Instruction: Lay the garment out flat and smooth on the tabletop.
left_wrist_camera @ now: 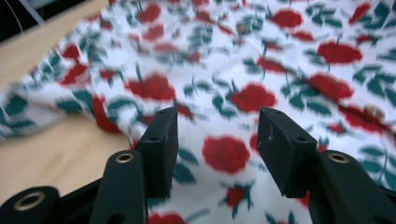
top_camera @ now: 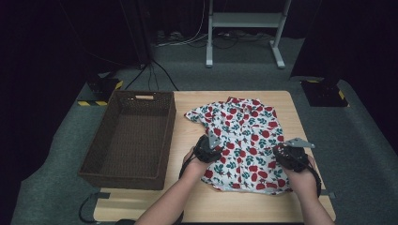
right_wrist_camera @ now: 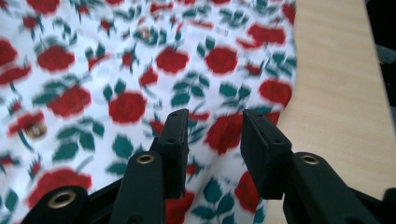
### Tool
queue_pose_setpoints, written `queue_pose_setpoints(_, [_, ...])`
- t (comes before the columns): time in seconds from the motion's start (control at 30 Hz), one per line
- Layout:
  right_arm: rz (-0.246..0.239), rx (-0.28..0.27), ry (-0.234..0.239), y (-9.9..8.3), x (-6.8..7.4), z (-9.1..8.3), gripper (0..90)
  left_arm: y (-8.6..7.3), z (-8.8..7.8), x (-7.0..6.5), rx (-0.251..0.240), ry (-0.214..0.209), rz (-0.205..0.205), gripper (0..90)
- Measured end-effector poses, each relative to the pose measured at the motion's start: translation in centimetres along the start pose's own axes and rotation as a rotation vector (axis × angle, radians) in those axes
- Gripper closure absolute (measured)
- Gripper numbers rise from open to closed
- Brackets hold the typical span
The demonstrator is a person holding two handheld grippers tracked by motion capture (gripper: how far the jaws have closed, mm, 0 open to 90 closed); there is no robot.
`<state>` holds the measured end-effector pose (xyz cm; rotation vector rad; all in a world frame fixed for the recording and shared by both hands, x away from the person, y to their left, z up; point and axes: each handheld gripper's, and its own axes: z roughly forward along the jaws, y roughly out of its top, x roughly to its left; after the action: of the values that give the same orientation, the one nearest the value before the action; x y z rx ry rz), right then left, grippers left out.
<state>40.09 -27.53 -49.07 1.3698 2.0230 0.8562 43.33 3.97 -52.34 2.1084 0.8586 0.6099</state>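
Observation:
A white shirt printed with red roses and green leaves lies spread on the wooden table. My left gripper hovers over the shirt's left edge, jaws apart with nothing between them. In the left gripper view the shirt lies just beyond the open gripper. My right gripper is over the shirt's right edge, also open. The right gripper view shows its jaws parted at the gripper above the cloth, close to the hem beside bare table.
A dark brown woven basket stands on the table's left part, beside the shirt. Grey carpet surrounds the table. A white metal frame and cables sit on the floor at the back.

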Motion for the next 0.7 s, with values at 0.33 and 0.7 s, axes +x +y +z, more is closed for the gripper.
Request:
queue_pose_setpoints(0.33, [0.015, 0.077, 0.035, -3.1, 0.9, 2.1, 62.0, -2.0, 0.2, -0.3, 0.034, -0.018, -0.013, 47.0])
queue_pose_setpoints(0.7, [0.032, 0.058, 0.066, -4.6, 1.0, 1.0, 62.0, -3.5, -2.1, -1.5, 0.043, -0.042, -0.034, 50.3])
